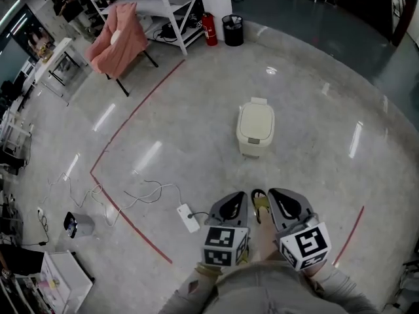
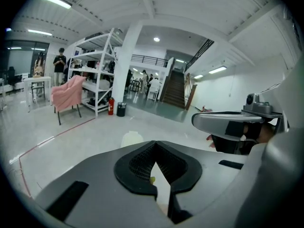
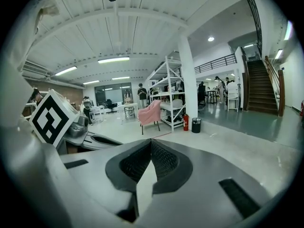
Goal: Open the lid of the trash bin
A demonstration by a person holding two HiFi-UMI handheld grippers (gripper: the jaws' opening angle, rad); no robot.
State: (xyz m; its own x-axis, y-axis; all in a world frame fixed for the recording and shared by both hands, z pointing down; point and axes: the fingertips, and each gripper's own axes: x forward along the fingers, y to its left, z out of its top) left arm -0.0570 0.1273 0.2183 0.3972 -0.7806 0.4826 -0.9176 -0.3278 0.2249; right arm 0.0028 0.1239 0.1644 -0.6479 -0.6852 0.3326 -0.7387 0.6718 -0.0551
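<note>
cream trash bin stood well apart, lid down — left gripper and right gripper both pressed together, empty; a closed-jaw prod might just shove the bin.

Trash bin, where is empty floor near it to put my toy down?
Bare floor rings the trash bin: on its right, behind it up to the black bin, and in front down to the left hand-held gripper and right hand-held gripper. It is crowded at the left, where cables and a power strip lie by the red tape line.
</note>
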